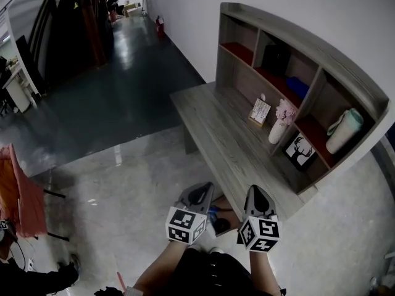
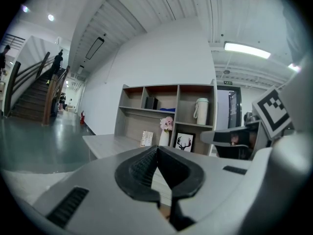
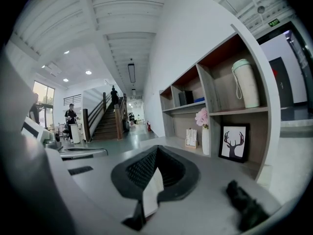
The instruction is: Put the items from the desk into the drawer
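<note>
The left claw (image 2: 156, 150) is closed, its ribbed black pads meeting at the tips with nothing between them. The right claw (image 3: 155, 151) is likewise closed and empty. Held side by side at the near end of the grey wooden desk (image 1: 216, 122), both point toward it and toward the shelf unit (image 1: 290, 37) standing along the desk's wall side. The desk's long axis runs away from the person, beside the white wall. On the desk, well apart from both claws, a small card stand (image 1: 260, 111) sits upright, its printed face turned out from the shelf unit. Just beside it a white vase (image 1: 278, 130) of pink flowers stands upright, its long axis vertical. Behind the vase, in a lower compartment, a framed deer picture (image 1: 300, 151) faces outward. The compartment above it holds a pale green bottle (image 1: 344, 130) with a strap, upright in both gripper views. A black box (image 1: 274, 57) and a blue item (image 1: 297, 86) sit in the upper compartments further along. Neither claw touches any of these.
</note>
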